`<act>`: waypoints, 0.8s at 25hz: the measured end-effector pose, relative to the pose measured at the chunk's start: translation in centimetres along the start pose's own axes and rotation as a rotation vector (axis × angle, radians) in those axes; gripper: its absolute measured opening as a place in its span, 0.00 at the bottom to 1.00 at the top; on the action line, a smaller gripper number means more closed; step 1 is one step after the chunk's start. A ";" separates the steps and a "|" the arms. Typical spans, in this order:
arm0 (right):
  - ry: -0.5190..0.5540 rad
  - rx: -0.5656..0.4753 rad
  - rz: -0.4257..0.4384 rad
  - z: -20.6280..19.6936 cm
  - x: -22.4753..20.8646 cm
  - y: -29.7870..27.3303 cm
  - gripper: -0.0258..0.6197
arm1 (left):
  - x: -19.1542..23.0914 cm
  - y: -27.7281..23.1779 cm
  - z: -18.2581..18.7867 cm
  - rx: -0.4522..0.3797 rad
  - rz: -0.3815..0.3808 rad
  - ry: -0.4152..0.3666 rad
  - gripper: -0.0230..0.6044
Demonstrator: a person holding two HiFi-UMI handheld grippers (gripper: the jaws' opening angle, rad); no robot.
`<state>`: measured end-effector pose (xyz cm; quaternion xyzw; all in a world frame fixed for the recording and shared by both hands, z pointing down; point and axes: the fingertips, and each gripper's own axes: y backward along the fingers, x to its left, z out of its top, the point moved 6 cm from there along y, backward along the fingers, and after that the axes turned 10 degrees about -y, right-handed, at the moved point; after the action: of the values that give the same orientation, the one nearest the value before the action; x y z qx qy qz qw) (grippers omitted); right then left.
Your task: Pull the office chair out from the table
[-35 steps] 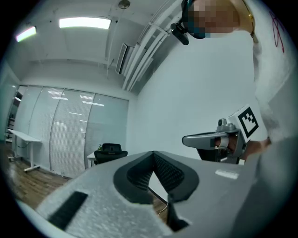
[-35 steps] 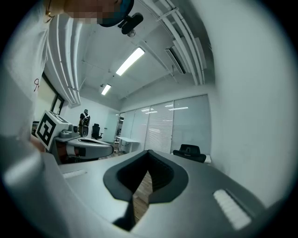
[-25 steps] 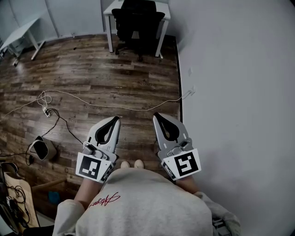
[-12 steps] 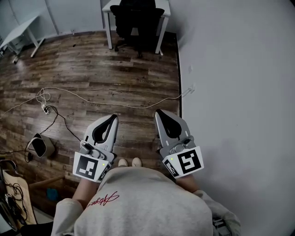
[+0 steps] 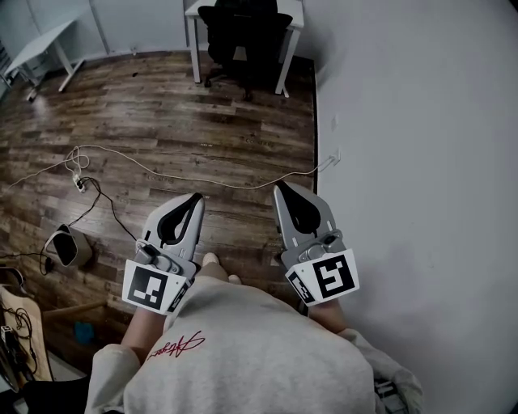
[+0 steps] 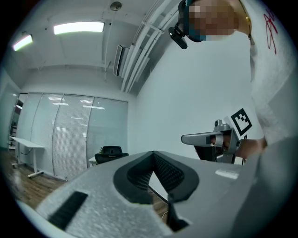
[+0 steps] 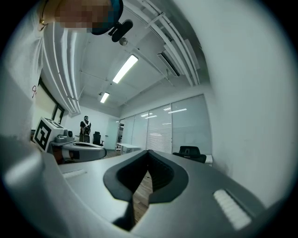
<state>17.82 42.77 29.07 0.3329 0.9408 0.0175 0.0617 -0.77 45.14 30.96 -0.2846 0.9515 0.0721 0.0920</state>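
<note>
Both grippers have been carried forward, nearer a white cable (image 5: pixel 202 179) laid across the wooden floor (image 5: pixel 162 113). The left gripper (image 5: pixel 195 197) is clenched on nothing. The office chair (image 5: pixel 243 36) is seen well beyond, tucked under the white table (image 5: pixel 294 14). The right gripper (image 5: pixel 280 187) is likewise clenched empty.

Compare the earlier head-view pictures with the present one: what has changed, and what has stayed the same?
The person has begun a step: one foot now shows ahead between the grippers, and the left gripper and right gripper have edged slightly forward toward the cable. Nothing was gripped or released. Both grippers stay shut and empty; the office chair remains pushed in at the table, far off.
</note>
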 end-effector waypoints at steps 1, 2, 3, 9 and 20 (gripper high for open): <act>0.003 -0.004 0.001 0.1 0.0 0.1 0.04 | 0.0 0.0 0.2 -0.007 0.004 -0.002 0.03; 0.007 -0.008 0.001 0.2 -0.1 0.2 0.04 | 0.0 0.0 0.3 -0.010 0.006 -0.007 0.03; 0.009 -0.010 -0.002 0.2 -0.1 0.3 0.04 | 0.1 0.1 0.3 -0.011 0.007 -0.012 0.03; 0.001 0.004 -0.021 -0.8 -0.3 -0.2 0.04 | 0.4 -0.4 -1.0 0.027 -0.016 -0.016 0.03; 0.021 0.008 -0.041 -1.0 -3.1 -4.2 0.04 | 3.3 -4.9 -2.2 0.005 -0.029 -0.010 0.03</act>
<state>17.46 37.51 30.07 0.3138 0.9480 0.0161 0.0508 -1.06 38.98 31.96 -0.2978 0.9470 0.0696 0.0985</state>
